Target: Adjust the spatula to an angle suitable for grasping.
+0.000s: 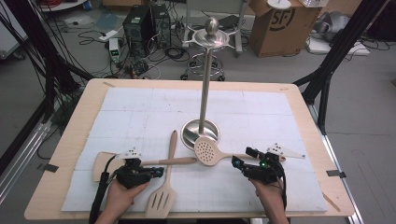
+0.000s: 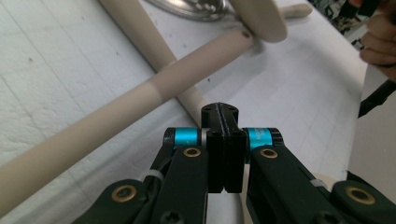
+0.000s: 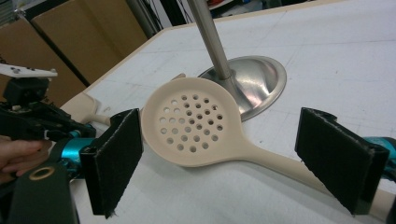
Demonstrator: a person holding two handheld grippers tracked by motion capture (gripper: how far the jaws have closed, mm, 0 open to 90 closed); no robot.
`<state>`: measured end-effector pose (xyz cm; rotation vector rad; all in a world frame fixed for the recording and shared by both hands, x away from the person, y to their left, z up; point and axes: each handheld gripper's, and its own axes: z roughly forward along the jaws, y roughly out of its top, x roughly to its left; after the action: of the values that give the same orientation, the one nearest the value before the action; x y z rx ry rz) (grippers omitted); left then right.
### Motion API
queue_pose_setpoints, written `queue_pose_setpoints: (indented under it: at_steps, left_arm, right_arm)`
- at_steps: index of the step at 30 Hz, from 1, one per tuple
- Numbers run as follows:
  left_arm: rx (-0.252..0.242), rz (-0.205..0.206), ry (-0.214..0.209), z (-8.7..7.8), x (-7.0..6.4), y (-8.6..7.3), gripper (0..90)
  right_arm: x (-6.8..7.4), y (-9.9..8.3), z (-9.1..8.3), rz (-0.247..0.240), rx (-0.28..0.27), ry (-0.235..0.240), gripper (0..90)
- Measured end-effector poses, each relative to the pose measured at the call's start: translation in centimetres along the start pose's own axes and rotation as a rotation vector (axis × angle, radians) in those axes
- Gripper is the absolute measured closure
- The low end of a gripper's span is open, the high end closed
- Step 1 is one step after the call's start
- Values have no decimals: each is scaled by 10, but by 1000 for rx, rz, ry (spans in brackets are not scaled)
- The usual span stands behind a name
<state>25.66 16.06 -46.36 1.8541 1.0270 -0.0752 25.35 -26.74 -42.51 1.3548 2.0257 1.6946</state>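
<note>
Jaws: left gripper [image 2: 224, 140] has them pressed together w/ nothing between, hovering just over two crossed handles; right gripper [image 3: 233, 163] has them spread wide, either side of the skimmer [image 3: 194, 123] handle, not touching it. Count: 3 utensils, 1 stand, 2 grippers. Skimmer [image 1: 208, 150] lies w/ its round holed head against the stand base, handle running toward the right gripper [image 1: 245, 157]. Slotted turner [image 1: 163, 196] lies near the front edge, its handle pointing up toward the stand; a plain spatula [image 1: 103, 164] sits at front left, its handle crossing over the turner's, right by the left gripper [image 1: 159, 171]. Steel stand [image 1: 205, 84] is upright mid-desk, dish base, ball on top. Desk [image 1: 70, 140] is pale wood w/ a white gridded mat [image 1: 140, 112] on it. Room behind: grey floor, cable tangle, black box units, cardboard box [image 1: 275, 23] at upper right.
</note>
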Motion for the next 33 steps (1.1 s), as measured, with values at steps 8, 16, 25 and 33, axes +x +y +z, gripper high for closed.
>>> queue_pose_setpoints:
  at_steps: [8, 16, 25, 33]
  left_arm:
    - [13, -48, 25, 7, 3, 5, 897]
    - [-7, -67, 52, 13, 6, 11, 897]
    - [-36, -92, 83, 18, 9, 17, 897]
    - [-59, -106, 113, 21, 12, 21, 897]
  right_arm:
    - [-1, 0, 0, -2, 1, -8, 144]
    - [-1, -1, 1, -6, 3, -8, 145]
    - [-1, -1, 2, -9, 9, -5, 145]
    - [-2, -1, 1, -5, 5, -6, 145]
